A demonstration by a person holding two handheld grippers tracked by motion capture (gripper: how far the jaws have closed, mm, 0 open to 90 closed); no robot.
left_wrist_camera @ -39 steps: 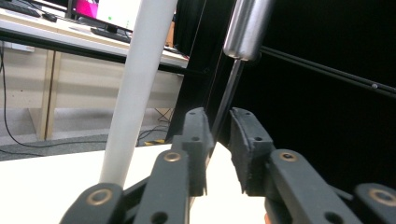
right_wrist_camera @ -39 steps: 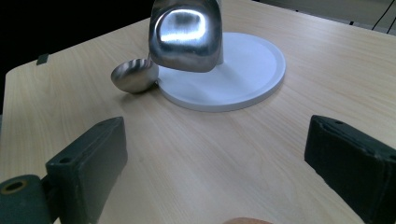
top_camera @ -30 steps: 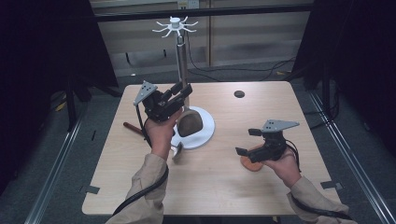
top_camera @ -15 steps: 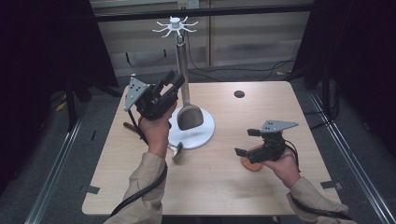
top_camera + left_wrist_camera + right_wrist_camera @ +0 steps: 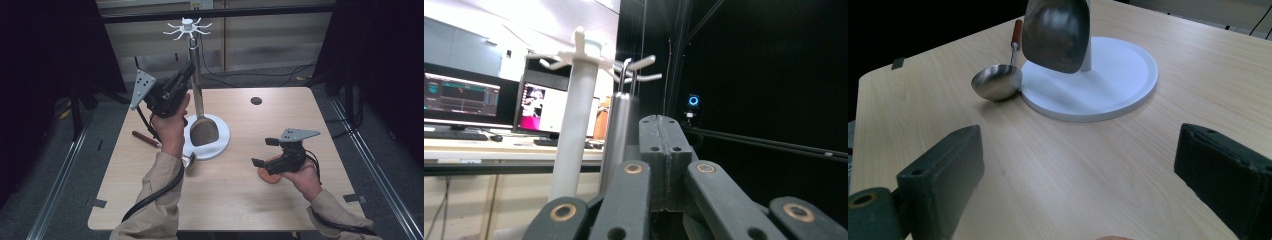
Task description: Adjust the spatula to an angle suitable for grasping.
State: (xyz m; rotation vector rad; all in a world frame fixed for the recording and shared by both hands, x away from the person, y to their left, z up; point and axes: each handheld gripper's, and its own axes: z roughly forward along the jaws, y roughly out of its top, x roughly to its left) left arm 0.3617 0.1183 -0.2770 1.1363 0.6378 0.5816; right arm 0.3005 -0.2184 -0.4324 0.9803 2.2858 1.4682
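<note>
Above table (image 5: pixel 235 195): spatula (image 5: pixel 202 131) beside (left) tool (image 5: pixel 186 74)

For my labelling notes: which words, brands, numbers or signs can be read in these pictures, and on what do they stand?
None can be read.
Left monitor: coloured lines of text, too small and blurred.
Right monitor: pink picture, no legible words.
Blue ring light: a glowing sign, no letters.

1. Table (image 5: pixel 235 195): pale wood-grain top, smooth and matt.
2. Stand base (image 5: pixel 1118 85): white plastic, smooth with a soft sheen.
3. Spatula (image 5: pixel 1055 32): dark, glossy metal blade.
4. Ladle (image 5: pixel 996 81), at the base's nine o'clock: polished metal bowl, reddish wooden handle.
5. Right gripper (image 5: pixel 1078 165): matt black, slightly rough pads.
</note>
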